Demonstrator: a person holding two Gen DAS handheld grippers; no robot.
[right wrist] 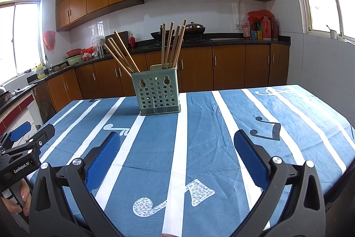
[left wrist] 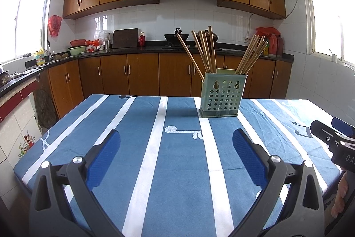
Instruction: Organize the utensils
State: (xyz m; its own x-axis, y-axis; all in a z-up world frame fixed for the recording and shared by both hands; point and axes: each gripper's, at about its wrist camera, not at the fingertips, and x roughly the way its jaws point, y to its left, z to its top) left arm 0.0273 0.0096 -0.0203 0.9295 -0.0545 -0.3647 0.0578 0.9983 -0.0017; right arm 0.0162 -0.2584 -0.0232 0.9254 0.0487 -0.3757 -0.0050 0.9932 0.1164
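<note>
Kitchen table [left wrist: 142,148] looks bare: chopsticks [left wrist: 205,50] all stand in holder [left wrist: 221,92]; both my grippers' fingers [left wrist: 246,159] wide apart, empty, so little remains.

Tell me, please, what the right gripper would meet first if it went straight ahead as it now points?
Probably the green chopstick holder: it stands slightly left of the open right gripper, with only bare tablecloth between; depth is uncertain.
</note>
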